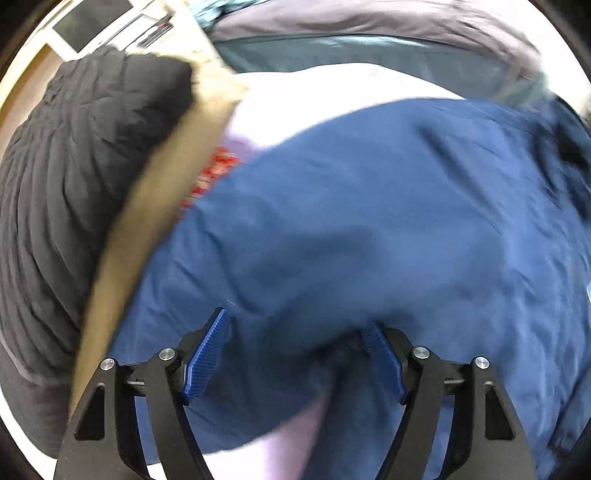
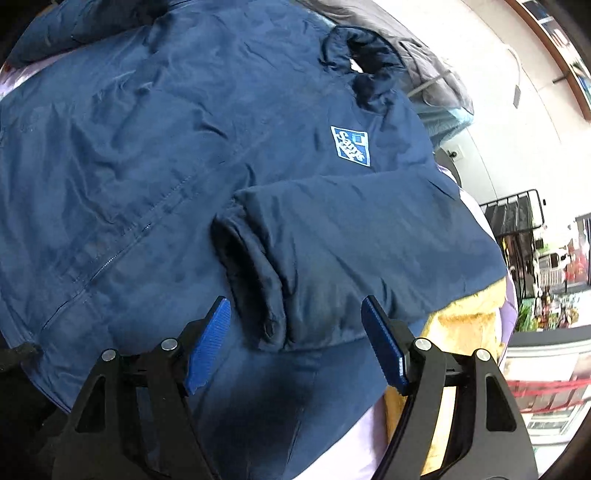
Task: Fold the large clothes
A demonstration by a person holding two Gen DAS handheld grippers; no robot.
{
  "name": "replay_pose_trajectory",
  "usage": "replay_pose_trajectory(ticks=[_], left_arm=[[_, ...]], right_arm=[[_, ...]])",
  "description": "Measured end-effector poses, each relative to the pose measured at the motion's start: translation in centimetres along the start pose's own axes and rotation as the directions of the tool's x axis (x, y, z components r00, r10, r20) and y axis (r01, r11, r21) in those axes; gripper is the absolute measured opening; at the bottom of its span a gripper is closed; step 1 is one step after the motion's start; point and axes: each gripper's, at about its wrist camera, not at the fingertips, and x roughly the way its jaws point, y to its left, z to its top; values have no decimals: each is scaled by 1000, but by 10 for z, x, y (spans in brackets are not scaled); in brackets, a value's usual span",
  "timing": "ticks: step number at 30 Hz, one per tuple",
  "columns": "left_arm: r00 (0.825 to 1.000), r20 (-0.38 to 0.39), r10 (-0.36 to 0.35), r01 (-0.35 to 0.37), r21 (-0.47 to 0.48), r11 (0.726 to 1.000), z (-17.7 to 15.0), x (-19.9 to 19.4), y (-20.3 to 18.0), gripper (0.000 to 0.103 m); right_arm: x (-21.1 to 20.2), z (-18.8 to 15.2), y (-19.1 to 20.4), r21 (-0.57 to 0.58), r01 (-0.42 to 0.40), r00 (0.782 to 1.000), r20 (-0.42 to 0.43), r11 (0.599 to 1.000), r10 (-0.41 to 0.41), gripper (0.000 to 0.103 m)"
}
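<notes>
A large navy jacket (image 2: 184, 147) lies spread front-up on a lilac sheet (image 2: 362, 435), with a light-blue logo patch (image 2: 350, 146) on the chest and its collar (image 2: 364, 48) at the far end. One sleeve is folded across the body, and its cuff (image 2: 251, 258) lies just ahead of my right gripper (image 2: 295, 302), which is open above it. In the left wrist view the same jacket (image 1: 369, 221) fills the frame, blurred. My left gripper (image 1: 297, 321) is open over a raised fold of it, and the fabric overlaps the tip of the right pad (image 1: 384, 362).
A black quilted garment (image 1: 74, 184) lies left of a tan edge (image 1: 159, 192). Grey clothing (image 1: 369, 22) is piled beyond the jacket. Yellow fleece (image 2: 469, 332) shows under the jacket's right side. A black rack (image 2: 517, 214) and shelves stand far right.
</notes>
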Motion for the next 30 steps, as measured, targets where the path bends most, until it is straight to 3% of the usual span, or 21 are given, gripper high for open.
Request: replay_pose_trajectory(ticks=[5,9,12,14,17,21,23,25,27,30], left_arm=[[996,47,-72,69,70,995,-67,-36,-30,84],[989,24,-148,148,20,989,-113,-56,-36,85],[986,5,-168,168,-21,985,-144,-58,-40,85],[986,-9,-164,163,-43,986,-159,-60,-42,85],[991,-15,-134,134,-19,991,-172,-63,-53,85],[990,-3,-140,140,32,990,-179,-74,-73,85],[988,5,-155,155,57,986,-180,-82,-86,85],[985,12,-173,172,62,983,-180,-89,-96,85],[981,17,-191,190,61,980,-178,-94,-104,85],[976,33,-216,214,63,975,-173,-105,-115,85]], right_arm=[[12,6,15,-131,57,998,4,990,-57,73],[30,8,17,-205,89,995,-17,975,-95,72],[39,9,9,-205,85,995,-25,975,-92,54],[42,10,-2,-170,60,997,-28,984,-66,34],[38,13,-27,-50,-12,1000,-7,999,11,22],[17,20,-80,163,-115,992,74,980,105,17],[1,23,-112,291,-189,979,134,938,156,16],[-15,25,-151,422,-283,955,209,861,211,16],[-34,24,-197,536,-392,914,318,748,251,16],[-58,19,-261,624,-473,871,438,622,224,15]])
